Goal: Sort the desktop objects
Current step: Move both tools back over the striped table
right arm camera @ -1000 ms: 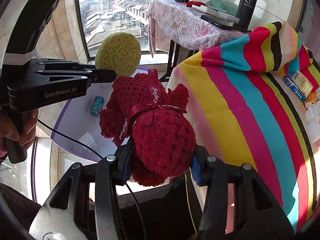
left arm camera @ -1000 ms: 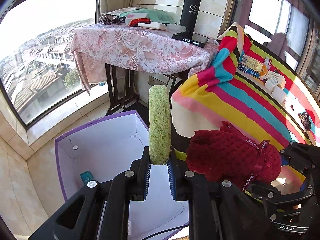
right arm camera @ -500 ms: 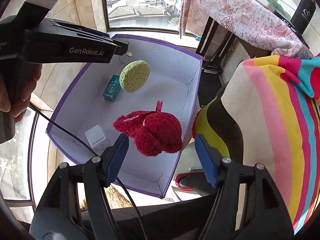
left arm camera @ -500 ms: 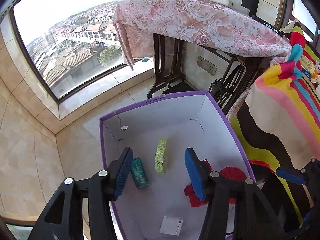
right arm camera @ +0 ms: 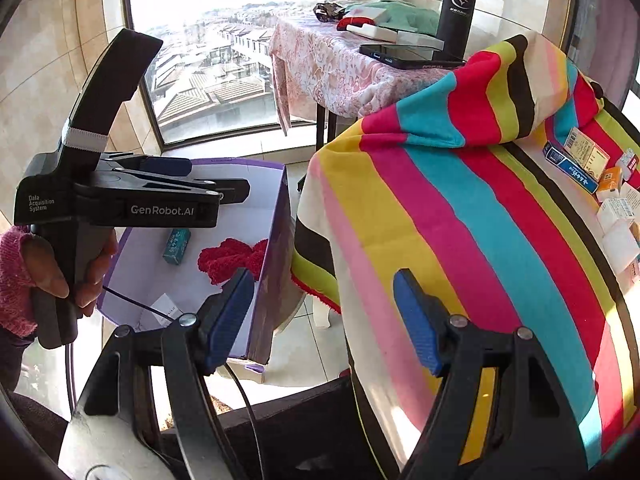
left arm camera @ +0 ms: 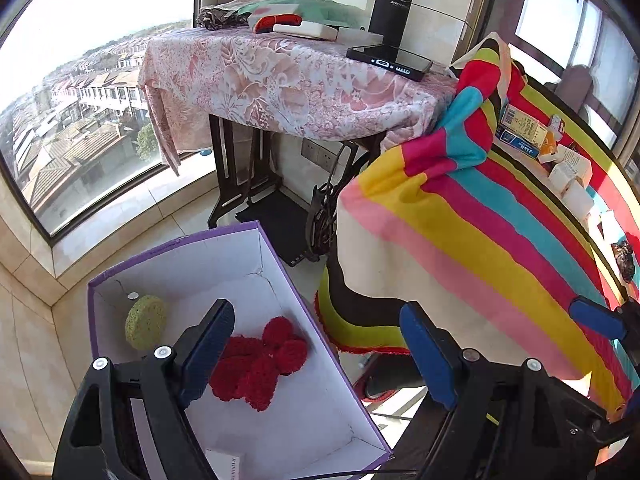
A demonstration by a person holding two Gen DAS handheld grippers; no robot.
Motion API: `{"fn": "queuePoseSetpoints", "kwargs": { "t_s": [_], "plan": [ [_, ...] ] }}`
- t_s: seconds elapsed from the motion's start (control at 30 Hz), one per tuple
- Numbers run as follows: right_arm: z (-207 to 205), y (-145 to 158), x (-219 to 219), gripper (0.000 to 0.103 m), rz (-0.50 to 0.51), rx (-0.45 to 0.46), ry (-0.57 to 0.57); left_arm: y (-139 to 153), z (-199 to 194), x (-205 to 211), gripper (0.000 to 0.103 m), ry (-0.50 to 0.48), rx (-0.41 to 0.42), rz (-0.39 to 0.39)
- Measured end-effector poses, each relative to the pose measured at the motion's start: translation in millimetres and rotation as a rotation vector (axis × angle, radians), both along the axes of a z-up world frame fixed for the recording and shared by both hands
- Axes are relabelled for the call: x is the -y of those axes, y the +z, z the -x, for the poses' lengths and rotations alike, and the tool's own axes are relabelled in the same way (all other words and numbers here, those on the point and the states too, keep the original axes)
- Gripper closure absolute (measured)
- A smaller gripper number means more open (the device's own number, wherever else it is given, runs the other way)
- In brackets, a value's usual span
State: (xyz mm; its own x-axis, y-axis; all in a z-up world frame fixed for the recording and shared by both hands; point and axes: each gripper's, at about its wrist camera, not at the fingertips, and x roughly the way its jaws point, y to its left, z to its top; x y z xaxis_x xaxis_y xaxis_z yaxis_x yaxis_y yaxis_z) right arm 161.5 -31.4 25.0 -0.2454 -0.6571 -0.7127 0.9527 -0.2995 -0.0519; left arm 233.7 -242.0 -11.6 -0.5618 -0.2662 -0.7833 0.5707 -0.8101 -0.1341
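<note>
A white box with a purple rim point(left arm camera: 280, 264) stands on the floor beside the striped table. Inside it lie a round green sponge point(left arm camera: 145, 327), a red knitted plush point(left arm camera: 260, 364) and a small teal carton point(right arm camera: 177, 246). My left gripper point(left arm camera: 316, 312) hovers over the box's right wall; its jaws are opening and nothing is between them. My right gripper point(right arm camera: 324, 276) stands open and empty at the edge of the striped cloth point(right arm camera: 460, 220). In the right wrist view the left gripper point(right arm camera: 180, 180) hangs above the box point(right arm camera: 276, 216), with the plush point(right arm camera: 228, 258) below it.
Several small cartons point(right arm camera: 580, 164) lie at the far right of the striped table. Behind it, a side table with a pink floral cloth point(left arm camera: 288, 84) carries a black flask point(left arm camera: 394, 0) and a phone point(left arm camera: 390, 62). A hand point(right arm camera: 92, 276) grips the left handle. A white card point(right arm camera: 166, 310) lies in the box.
Both grippers opened and let go: the green sponge and the red plush fell into the box and now lie on its floor. Both views then swung back up toward the striped table.
</note>
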Motion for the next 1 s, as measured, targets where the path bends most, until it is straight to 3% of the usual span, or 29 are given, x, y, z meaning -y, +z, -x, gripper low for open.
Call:
{"fn": "queuePoseSetpoints", "kwargs": {
  "t_s": [0.1,0.23,0.43,0.57,0.67,0.87,0.97,1.0],
  "plan": [
    [45,17,-45,0.028,0.058,-0.027,-0.169,9,43,-44,0.017,-0.159,-0.005,0.015],
    [107,17,-109,0.024,0.041,-0.044,-0.387,22,104,-99,0.017,-0.324,-0.070,-0.038],
    [177,1,-198,0.024,0.054,0.089,-0.654,40,214,-168,0.017,-0.407,-0.133,-0.119],
    [194,-6,-235,0.024,0.045,0.108,-0.725,53,283,-200,0.017,-0.366,-0.150,-0.180],
    [203,-7,-247,0.024,0.063,0.139,-0.725,57,327,-209,0.017,-0.281,-0.137,-0.200],
    [233,0,-261,0.024,0.021,0.049,-0.747,37,382,-203,0.017,-0.108,-0.041,-0.302],
    [265,1,-274,0.024,0.021,0.042,-0.790,23,400,-205,0.018,-0.088,-0.001,-0.271],
    [277,0,-277,0.024,0.020,0.049,-0.807,23,401,-208,0.021,-0.104,-0.009,-0.226]
  ]
}}
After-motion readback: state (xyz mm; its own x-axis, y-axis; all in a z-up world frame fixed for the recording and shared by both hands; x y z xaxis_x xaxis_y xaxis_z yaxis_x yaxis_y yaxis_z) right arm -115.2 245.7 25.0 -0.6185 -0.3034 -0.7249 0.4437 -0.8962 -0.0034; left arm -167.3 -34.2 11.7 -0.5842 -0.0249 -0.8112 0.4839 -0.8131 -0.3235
